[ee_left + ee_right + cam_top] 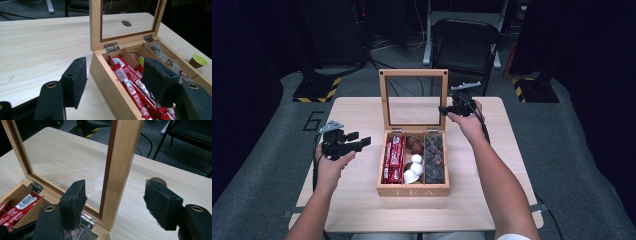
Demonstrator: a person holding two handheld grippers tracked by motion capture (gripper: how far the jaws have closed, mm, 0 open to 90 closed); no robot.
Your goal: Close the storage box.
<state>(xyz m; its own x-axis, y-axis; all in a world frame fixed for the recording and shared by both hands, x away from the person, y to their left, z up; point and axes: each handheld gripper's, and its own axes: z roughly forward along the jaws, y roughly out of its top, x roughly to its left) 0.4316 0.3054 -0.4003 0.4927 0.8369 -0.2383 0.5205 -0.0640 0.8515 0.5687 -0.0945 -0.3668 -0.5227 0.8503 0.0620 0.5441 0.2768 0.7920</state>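
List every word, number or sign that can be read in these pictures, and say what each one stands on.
"TEA": pale letters on the front wall of the open wooden tea box.
"6": a large dark numeral on the grey floor mat left of the light wooden table.
Print and barcodes on the red sachets in the box's left compartment: too blurred to read.
Small logos on the clear-wrapped dark packets in the right compartment: too small to read.

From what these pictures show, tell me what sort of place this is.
Probably a lab or studio set up for recording, not a home. A bare wooden table stands on grey floor covering, hazard-striped stand bases flank it, and cables trail past a folding chair in a dark room.
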